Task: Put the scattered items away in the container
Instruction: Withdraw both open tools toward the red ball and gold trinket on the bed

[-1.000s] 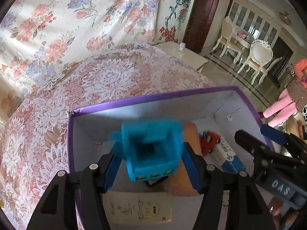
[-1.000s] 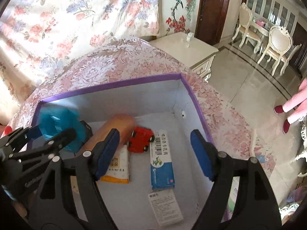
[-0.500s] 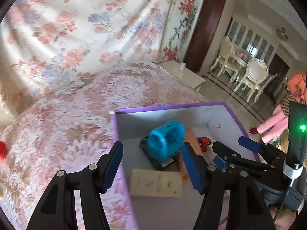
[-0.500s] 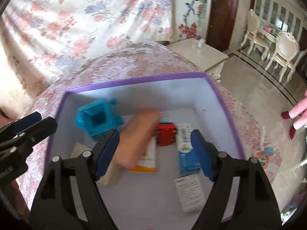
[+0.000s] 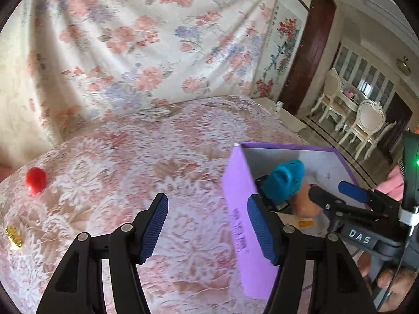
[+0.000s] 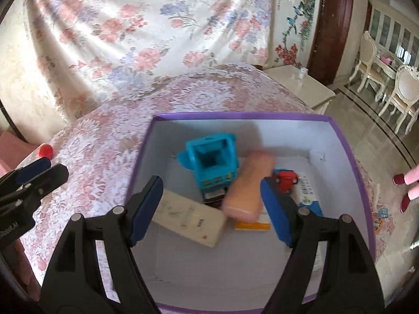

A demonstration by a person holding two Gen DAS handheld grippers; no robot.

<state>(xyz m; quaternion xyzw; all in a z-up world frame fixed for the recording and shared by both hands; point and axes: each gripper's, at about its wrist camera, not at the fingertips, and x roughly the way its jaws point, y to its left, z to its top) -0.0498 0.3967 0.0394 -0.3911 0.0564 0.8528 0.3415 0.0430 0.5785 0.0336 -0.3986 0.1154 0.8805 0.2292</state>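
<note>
Both views are brightly lit by daylight diffusing through the floral curtain (image 5: pixel 146 39) at upper left, where the fabric washes out toward white. Fisheye distortion curves straight lines near the borders, and a dark vignette ring closes each corner. Focus is soft throughout: the lace cloth (image 5: pixel 110 172) smears at lower left in the left view, items inside the box (image 6: pixel 340 136) show slight motion blur, and pale shadows fall across the box's white inner walls.

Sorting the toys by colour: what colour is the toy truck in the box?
Bright blue; the toy truck shows best in the right wrist view, inside the purple box.
</note>
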